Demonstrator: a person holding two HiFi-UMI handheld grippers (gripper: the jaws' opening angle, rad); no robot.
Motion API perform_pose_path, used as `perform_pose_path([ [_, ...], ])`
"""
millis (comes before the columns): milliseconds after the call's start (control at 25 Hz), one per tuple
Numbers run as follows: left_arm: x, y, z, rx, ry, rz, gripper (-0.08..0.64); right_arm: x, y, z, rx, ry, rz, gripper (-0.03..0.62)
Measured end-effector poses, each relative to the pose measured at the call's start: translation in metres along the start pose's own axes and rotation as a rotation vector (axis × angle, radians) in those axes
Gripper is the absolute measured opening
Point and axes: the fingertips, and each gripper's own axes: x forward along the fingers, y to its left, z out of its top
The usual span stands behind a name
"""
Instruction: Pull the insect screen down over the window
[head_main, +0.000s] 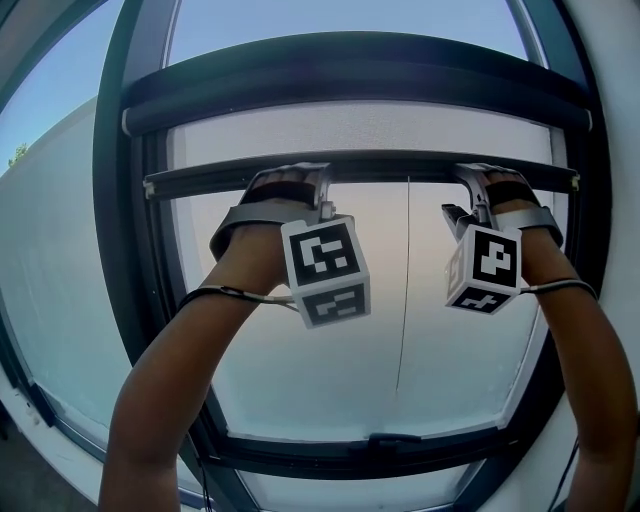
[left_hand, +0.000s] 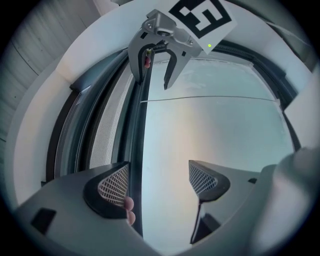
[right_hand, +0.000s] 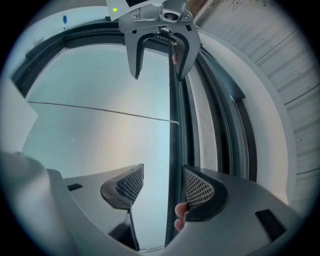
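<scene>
The left gripper (left_hand: 159, 182) and the right gripper (right_hand: 162, 186) both have their jaws spread. The insect screen's pull bar (head_main: 400, 166) runs between each pair, close beside one jaw.

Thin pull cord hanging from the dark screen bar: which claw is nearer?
Right. The right claw straddles the dark horizontal bar just right of the thin cord; the left claw straddles it farther away on the cord's left.
</scene>
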Motion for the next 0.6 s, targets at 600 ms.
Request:
perform_pose_path([
  [600, -0.016, -0.039, 0.006, -0.083, -0.110, -0.116, 0.359, -0.017, 0.040, 0.005, 0.027, 0.017, 0.087, 0.228],
])
